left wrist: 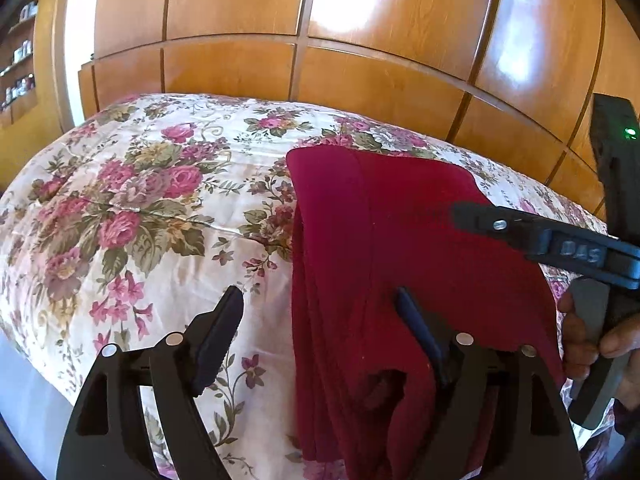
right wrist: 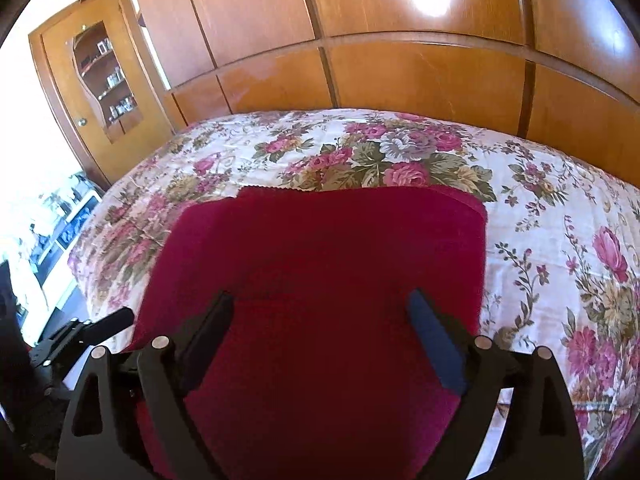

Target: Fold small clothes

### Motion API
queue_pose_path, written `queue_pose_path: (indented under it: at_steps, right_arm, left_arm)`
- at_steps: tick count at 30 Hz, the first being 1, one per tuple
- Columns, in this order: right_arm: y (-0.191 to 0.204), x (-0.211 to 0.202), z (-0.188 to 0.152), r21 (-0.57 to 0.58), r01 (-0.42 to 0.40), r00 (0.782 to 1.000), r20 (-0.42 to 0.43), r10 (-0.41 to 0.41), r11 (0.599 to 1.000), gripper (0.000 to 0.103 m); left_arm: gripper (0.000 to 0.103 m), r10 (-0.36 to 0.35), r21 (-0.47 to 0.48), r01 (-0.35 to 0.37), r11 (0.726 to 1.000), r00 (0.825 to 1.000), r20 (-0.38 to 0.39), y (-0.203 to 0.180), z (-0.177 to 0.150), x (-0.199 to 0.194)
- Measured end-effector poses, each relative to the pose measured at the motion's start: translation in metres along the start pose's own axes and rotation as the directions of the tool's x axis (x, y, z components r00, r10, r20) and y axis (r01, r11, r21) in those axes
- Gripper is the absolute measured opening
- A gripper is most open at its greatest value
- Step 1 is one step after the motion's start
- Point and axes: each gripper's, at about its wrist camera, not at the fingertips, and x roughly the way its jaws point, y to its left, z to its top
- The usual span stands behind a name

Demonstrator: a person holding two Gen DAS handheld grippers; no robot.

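Note:
A dark red garment (left wrist: pixel 400 264) lies folded in layers on the floral bedspread (left wrist: pixel 140 208). My left gripper (left wrist: pixel 320 304) is open over the garment's left edge, its right finger on the cloth, its left finger over the bedspread. My right gripper (right wrist: pixel 320 312) is open and empty above the middle of the red garment (right wrist: pixel 328 248). The right gripper also shows in the left wrist view (left wrist: pixel 540 236), reaching in from the right over the cloth. The left gripper shows at the lower left of the right wrist view (right wrist: pixel 100 328).
The bed runs back to a wooden panelled wardrobe (right wrist: pixel 400 60). A wooden cabinet with small shelves (right wrist: pixel 104 80) stands at the far left. Bedspread (right wrist: pixel 560 240) lies bare to the right of the garment.

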Motion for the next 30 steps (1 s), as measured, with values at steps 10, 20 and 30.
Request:
queue_pose_path:
  at_steps: [10,20,30]
  right_arm:
    - [-0.04,-0.019,-0.018,0.137,-0.024,0.999,-0.018,0.026,0.99,0.095]
    - [-0.065,-0.006,-0.039,0.266,-0.219,0.97,-0.041,0.238,0.939,0.093]
    - [-0.078,0.016,-0.041,0.325,-0.355,0.919,-0.053,0.391,0.877,0.075]
  left_arm:
    - [0.084,0.015,-0.01,-0.015,1.0,1.0,-0.007,0.0,-0.003,-0.003]
    - [0.089,-0.133,-0.147,0.124,0.981,0.989,-0.057,0.023,-0.005,0.012]
    - [0.059,-0.476,-0.352,0.425,0.834,0.877,-0.07,0.035,-0.01,0.043]
